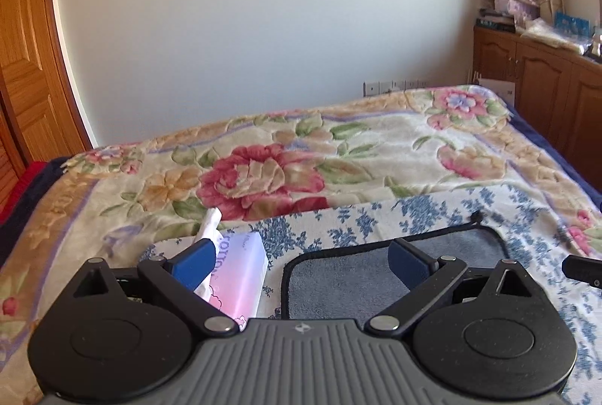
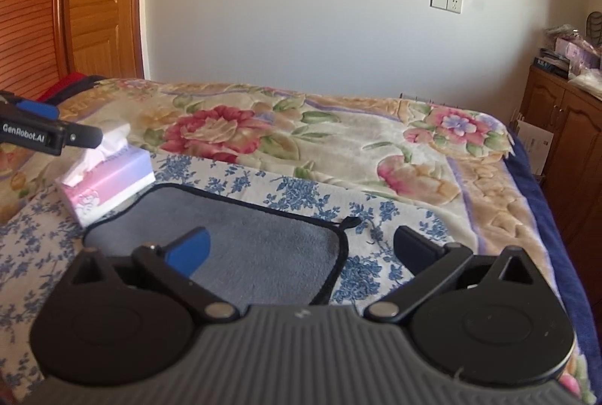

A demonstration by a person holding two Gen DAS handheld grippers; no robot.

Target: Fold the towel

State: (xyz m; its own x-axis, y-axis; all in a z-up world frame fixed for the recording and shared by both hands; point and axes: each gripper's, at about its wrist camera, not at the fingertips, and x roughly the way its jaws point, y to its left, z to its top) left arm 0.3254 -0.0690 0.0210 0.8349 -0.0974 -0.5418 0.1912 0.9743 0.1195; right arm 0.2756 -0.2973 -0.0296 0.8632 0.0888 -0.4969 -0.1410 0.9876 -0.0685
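Your left gripper [image 1: 301, 262] has its blue-padded fingers spread wide apart, nothing between them, hovering above the near left part of the grey plush towel with black stitched edging [image 1: 350, 277]. Your right gripper [image 2: 301, 249] is likewise spread wide and holding nothing, over the towel's near right corner, one pad above the grey pile and the other past the black edge. The towel lies flat and unfolded on a white cloth printed with blue flowers [image 2: 301, 194], a small black hanging loop [image 2: 348, 222] sticking out at its far right corner. Just beside the towel's far left corner sits a pink-and-lilac soft tissue pack [image 2: 109, 179] with a white tissue poking up; touching or not, cannot tell. Under the blue-flowered cloth is a cream fleece blanket with big red and pink flowers [image 1: 263, 175] covering the bed. Behind: plain white wall, wooden door left, brown wooden cabinet [image 1: 541, 81] right with clutter on top.
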